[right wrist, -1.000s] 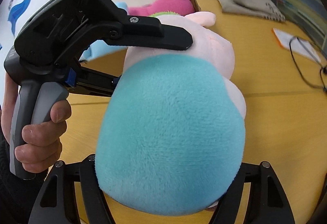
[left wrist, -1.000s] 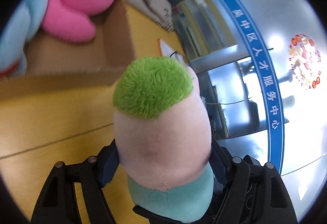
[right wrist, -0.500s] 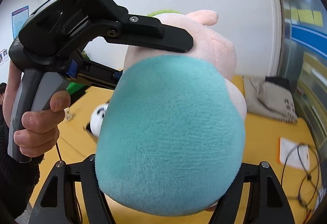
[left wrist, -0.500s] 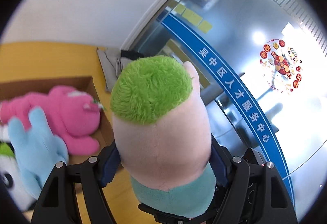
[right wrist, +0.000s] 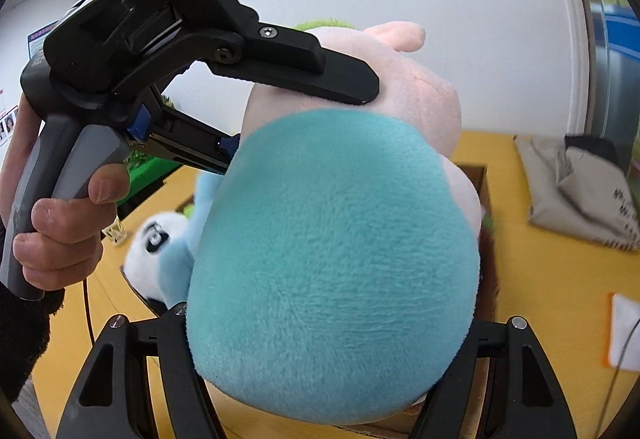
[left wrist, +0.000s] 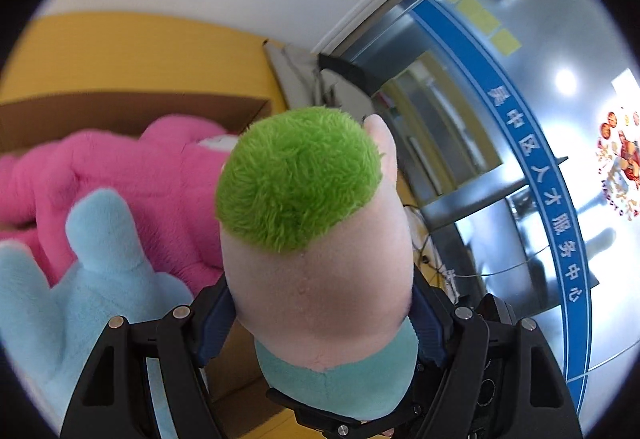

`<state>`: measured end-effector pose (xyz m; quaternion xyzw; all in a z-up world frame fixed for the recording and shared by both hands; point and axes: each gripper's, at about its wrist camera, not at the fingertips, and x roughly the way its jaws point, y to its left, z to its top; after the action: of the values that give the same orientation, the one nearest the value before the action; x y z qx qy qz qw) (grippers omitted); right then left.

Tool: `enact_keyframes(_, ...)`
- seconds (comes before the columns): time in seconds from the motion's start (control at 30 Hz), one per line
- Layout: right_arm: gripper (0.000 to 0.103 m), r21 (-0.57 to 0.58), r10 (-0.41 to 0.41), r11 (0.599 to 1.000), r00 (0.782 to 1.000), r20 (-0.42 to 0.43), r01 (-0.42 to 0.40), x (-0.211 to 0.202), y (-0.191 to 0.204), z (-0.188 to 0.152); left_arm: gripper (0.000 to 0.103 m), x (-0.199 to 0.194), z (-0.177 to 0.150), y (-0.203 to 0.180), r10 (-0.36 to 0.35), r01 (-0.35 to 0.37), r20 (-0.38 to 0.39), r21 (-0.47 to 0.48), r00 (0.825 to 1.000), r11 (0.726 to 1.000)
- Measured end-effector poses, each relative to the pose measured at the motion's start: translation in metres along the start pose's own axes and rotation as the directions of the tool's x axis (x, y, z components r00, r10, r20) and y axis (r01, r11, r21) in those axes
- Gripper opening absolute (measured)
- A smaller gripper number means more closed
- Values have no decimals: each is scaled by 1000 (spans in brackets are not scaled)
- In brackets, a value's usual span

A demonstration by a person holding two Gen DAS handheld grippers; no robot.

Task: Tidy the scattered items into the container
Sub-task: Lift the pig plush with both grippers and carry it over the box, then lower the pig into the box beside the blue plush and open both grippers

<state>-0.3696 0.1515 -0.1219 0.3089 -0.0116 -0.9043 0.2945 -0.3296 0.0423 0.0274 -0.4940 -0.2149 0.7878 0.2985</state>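
Both claws grip one plush doll [left wrist: 316, 271]: left claw [left wrist: 320, 319] clamped on its pale head, right claw [right wrist: 332, 339] clamped on its teal body. The doll hangs above the cardboard box [left wrist: 132, 111], which holds pink [left wrist: 132, 175], light-blue [left wrist: 80, 279] and panda [right wrist: 152, 251] toys on the yellow counter [right wrist: 560, 279].

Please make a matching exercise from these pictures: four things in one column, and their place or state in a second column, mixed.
1. green-haired plush toy
2. pink plush
3. panda plush
4. grey bag

a. lies on the yellow table beside the box
b. held by both grippers
c. in the cardboard box, under a light blue plush
d. at the box's near-left end, right wrist view

Pairs: 1-b, 2-c, 3-d, 4-a
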Motion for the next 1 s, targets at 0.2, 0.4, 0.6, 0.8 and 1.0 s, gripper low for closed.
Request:
enact_keyframes(0.2, 78, 33, -1, 999, 996, -85, 3, 41, -51, -14, 76, 24, -10, 4, 42, -41, -33, 25, 999, 999)
enact_keyframes(0.4, 83, 83, 16, 997, 991, -130, -6, 48, -86, -25, 76, 47, -19, 2, 71, -69, -73, 29, 995, 997)
enact_keyframes(0.6, 87, 118, 29, 993, 989, -143, -12, 47, -99, -16, 81, 41, -23, 1, 71, -71, -52, 1, 996, 997)
enact_keyframes(0.8, 101, 42, -52, 997, 992, -117, 58, 15, -72, 11, 82, 25, -21, -15, 190, -190, 2, 70, 982, 979)
enact_keyframes(1.0, 103, 15, -103, 994, 991, -87, 104, -12, -77, 31, 83, 9, -19, -22, 241, -245, 54, 84, 969, 966)
